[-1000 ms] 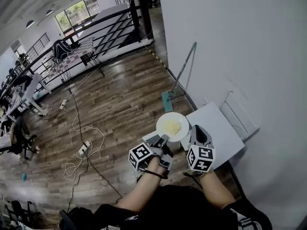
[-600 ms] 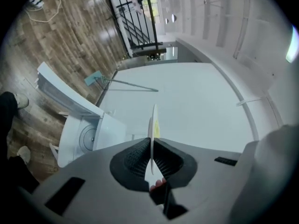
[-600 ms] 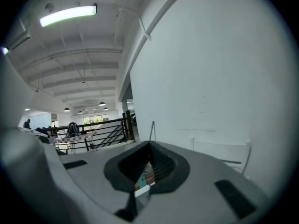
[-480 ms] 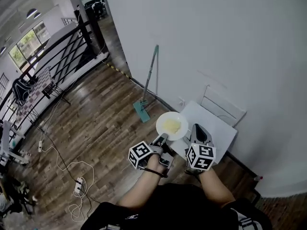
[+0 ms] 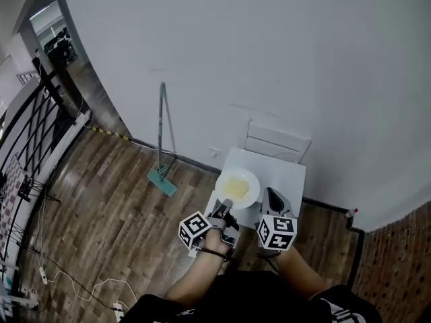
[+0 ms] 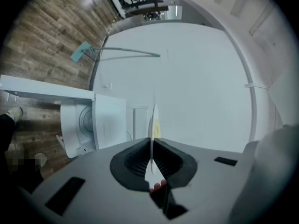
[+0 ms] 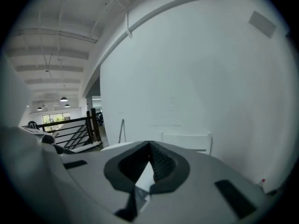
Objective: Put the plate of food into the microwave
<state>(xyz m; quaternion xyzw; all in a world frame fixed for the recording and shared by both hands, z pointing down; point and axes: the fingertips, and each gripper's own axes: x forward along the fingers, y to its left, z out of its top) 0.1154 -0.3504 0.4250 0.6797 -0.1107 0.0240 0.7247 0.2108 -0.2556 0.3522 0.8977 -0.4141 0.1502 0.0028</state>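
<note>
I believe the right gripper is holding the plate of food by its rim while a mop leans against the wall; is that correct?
Not quite: it is the left gripper whose fingers are clamped on the rim of the plate, seen edge-on in the left gripper view. The right gripper is shut on nothing. The mop does lean against the wall.

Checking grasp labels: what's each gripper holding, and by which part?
Left gripper: the plate of food, pinched at its near rim. Right gripper: nothing, fingers together.

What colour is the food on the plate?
Pale yellow food on a white plate; clearest in head view.
</note>
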